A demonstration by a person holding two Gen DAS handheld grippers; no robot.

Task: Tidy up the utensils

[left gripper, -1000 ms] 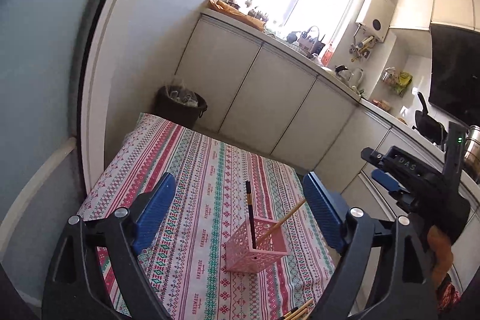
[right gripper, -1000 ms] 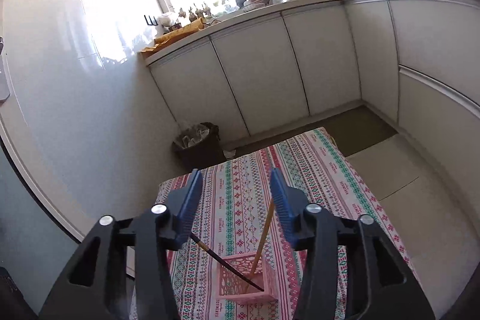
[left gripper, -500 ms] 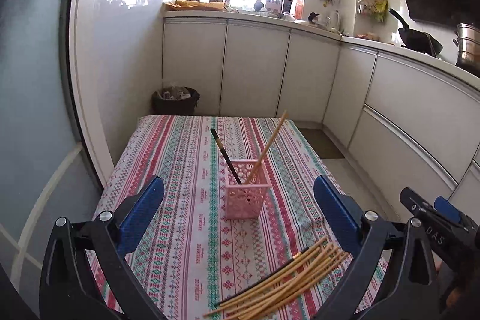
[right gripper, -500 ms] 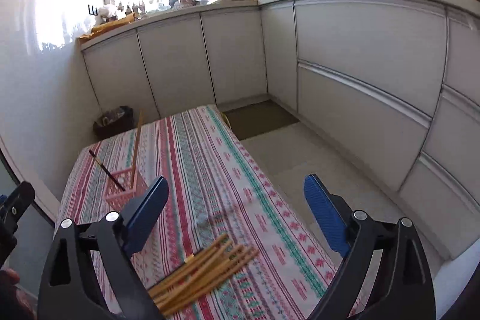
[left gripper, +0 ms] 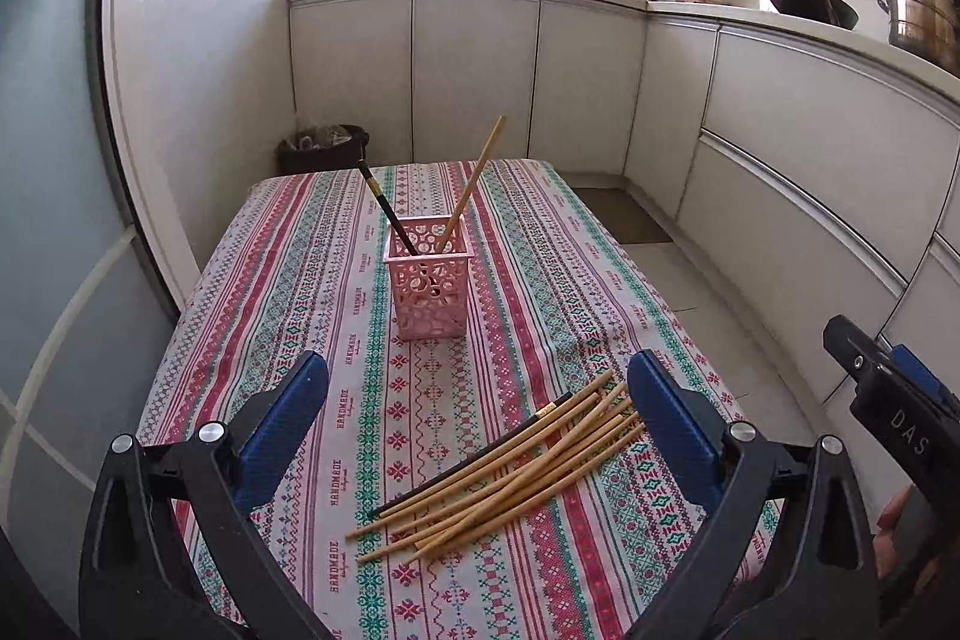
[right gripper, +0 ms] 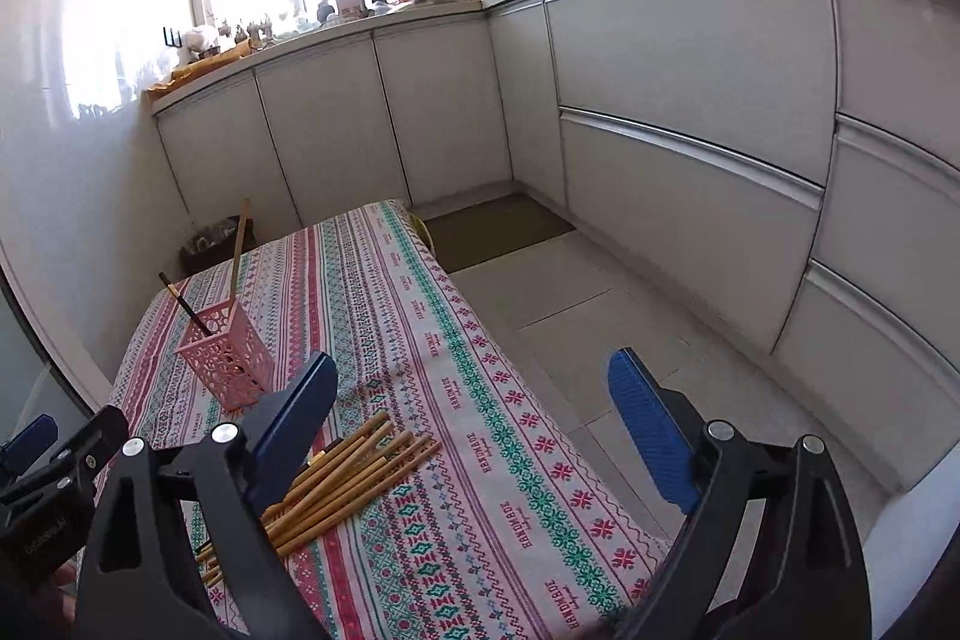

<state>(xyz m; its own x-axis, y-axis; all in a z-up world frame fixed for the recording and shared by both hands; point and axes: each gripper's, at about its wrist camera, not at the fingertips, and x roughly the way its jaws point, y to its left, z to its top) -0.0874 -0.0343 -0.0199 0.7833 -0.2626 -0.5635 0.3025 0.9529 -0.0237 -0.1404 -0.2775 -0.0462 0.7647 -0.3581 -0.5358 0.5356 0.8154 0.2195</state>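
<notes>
The left gripper [left gripper: 474, 418] hung above the near end of the table [left gripper: 288, 280] with its blue pads set wide apart and nothing between them. The pile of loose chopsticks [left gripper: 510, 466] lay flat on the striped cloth just ahead of it, spread between the two fingers and closer to the right-hand pad [left gripper: 672, 430], where the far tips of the sticks ran up to and behind that pad; whether they touched it could not be told. One dark chopstick [left gripper: 480, 454] lay along the far edge of the pile among the pale bamboo ones. Farther ahead of the left gripper, about on its centre line and well apart from the pile, stood the pink holder [left gripper: 429, 280], upright, with a black chopstick [left gripper: 384, 211] leaning left in it and a bamboo chopstick [left gripper: 471, 187] leaning right. The right gripper [right gripper: 474, 424] was also spread wide and held nothing. From its view the pile [right gripper: 342, 478] lay low and to the left, partly hidden behind the left-hand pad [right gripper: 294, 424], and the holder [right gripper: 225, 355] stood beyond that pad, farther left. Most of the gap between its fingers opened over the cloth's right edge and the floor [right gripper: 600, 316]. The body of the other tool showed at the left edge of that view.
</notes>
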